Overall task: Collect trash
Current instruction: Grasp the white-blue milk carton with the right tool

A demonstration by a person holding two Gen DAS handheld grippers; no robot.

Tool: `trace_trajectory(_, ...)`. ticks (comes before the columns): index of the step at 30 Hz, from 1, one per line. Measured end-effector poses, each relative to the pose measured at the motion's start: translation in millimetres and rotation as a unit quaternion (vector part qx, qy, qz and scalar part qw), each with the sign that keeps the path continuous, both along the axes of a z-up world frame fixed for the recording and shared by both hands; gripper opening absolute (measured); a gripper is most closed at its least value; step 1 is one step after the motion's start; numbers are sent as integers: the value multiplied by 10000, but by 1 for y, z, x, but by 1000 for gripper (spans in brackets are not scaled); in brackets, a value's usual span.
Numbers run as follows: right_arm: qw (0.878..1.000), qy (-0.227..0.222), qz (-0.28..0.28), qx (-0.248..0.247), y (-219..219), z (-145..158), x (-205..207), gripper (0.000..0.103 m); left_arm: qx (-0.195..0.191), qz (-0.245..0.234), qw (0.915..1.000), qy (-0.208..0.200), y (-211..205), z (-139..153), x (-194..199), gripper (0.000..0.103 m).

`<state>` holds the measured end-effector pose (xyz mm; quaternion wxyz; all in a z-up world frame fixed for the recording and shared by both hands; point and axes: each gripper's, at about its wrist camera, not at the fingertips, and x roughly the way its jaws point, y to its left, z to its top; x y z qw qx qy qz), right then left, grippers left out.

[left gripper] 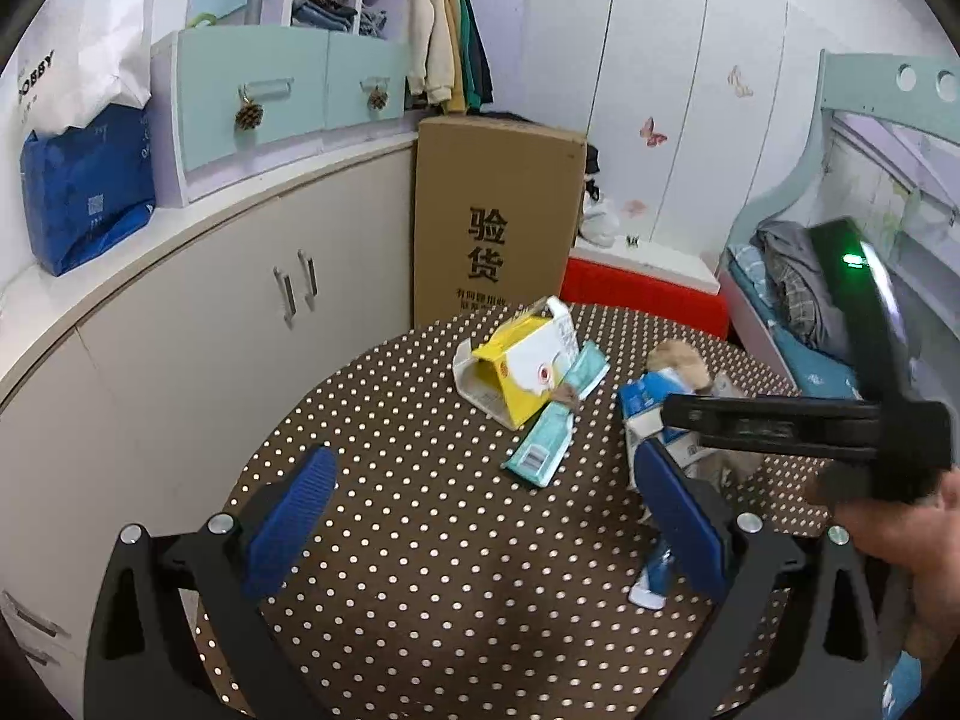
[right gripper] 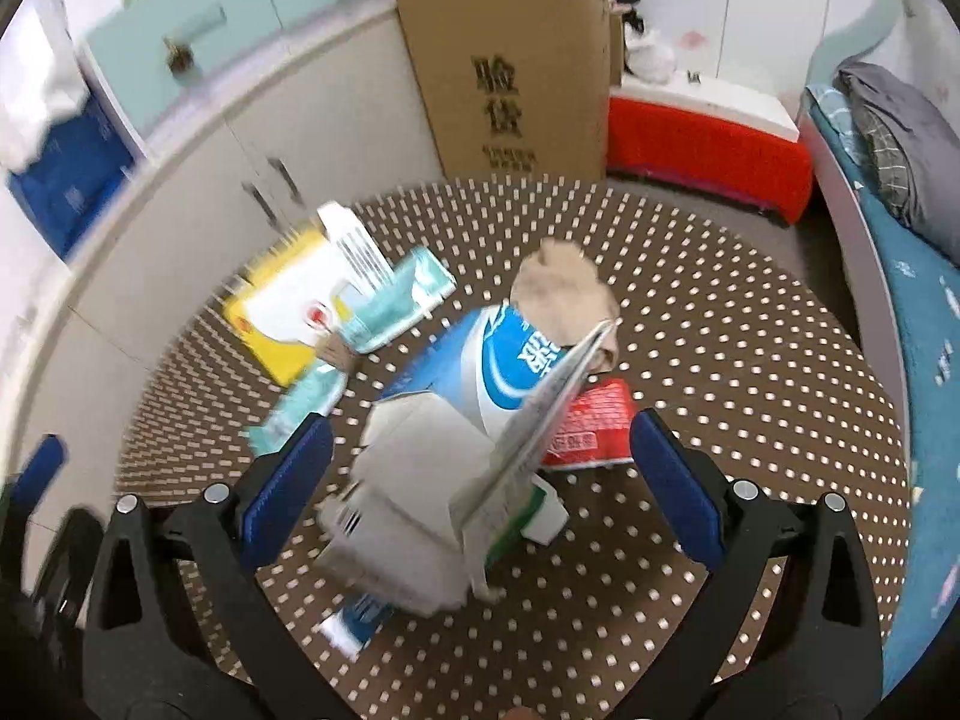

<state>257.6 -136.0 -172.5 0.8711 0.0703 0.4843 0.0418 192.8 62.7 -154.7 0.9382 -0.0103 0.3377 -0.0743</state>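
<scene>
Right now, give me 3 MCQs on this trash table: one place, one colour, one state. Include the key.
1. Where does the teal wrapper lie relative to the yellow carton, seen from the left wrist?
A. just right of it, against it
B. inside it
C. on the floor

2. What colour is the flattened packet behind the blue milk carton?
A. green
B. red
C. black

3. What state is the right tool in?
A. shut on the carton
B. open, with the carton between its pads
C. out of view

Key: 1 A, the wrapper touches the carton's right edge; 2 B, red shows in the right wrist view; 3 B, the pads stand wide apart.
</scene>
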Motion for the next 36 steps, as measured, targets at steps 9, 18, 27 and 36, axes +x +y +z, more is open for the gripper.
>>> trace_trajectory(9, 9984, -236, -25, 509, -23, 0, -24, 65, 159, -352, 9988, 315, -14, -23, 27, 98)
trace_trajectory(18, 9924, -671, -118, 1023, -72, 26, -61, 65, 388, -593, 9947, 746, -48, -53, 72, 98)
trace_trajectory(27, 9862, -926, -384, 1315, -107, 36, -88, 65, 367, -758, 9910, 1042, -61, -68, 79, 31)
trace_trajectory(36, 9898, -715, -570, 1096, -125, 6, -122, 65, 446, -808, 9923, 831, -62, -62, 38, 71)
